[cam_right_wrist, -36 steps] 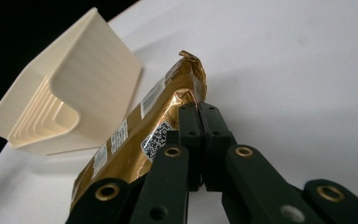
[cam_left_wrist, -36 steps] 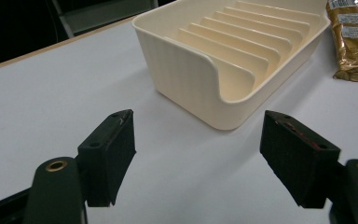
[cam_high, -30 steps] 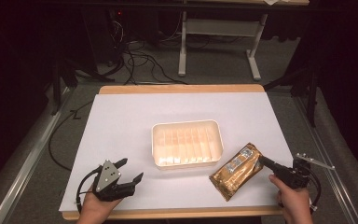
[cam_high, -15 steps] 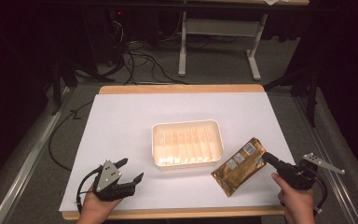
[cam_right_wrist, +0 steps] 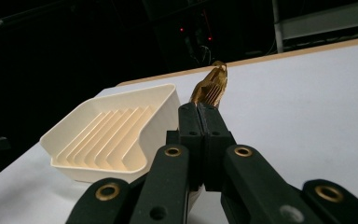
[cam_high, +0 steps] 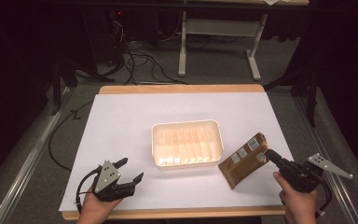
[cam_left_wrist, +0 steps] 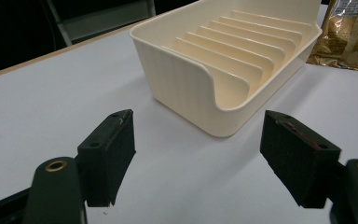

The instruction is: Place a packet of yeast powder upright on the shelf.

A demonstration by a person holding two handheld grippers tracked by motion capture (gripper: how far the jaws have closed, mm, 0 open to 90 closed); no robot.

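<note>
A cream ribbed tray (cam_high: 186, 124) stands in the middle of the white table. Just right of it is a gold-brown packet (cam_high: 244, 158) with white labels. My right gripper (cam_high: 268, 153) is shut on the packet's near right edge and holds it tilted. In the right gripper view the packet (cam_right_wrist: 212, 84) rises edge-on above the closed jaws of the right gripper (cam_right_wrist: 201, 112), beside the tray (cam_right_wrist: 156, 116). My left gripper (cam_high: 131, 169) rests open near the front left, empty. Its view faces the tray's corner (cam_left_wrist: 182, 79) past the left gripper (cam_left_wrist: 198, 140), with the packet (cam_left_wrist: 349, 32) beyond.
The table's wooden front edge (cam_high: 177, 213) lies just under both hands. Cables and metal desk legs (cam_high: 182, 42) stand on the floor beyond the far edge. White table surface (cam_high: 121, 121) stretches to the left of and behind the tray.
My right hand has swung a little to the right, and the packet in its jaws has shifted slightly away from the front edge. The left gripper has stayed put.
</note>
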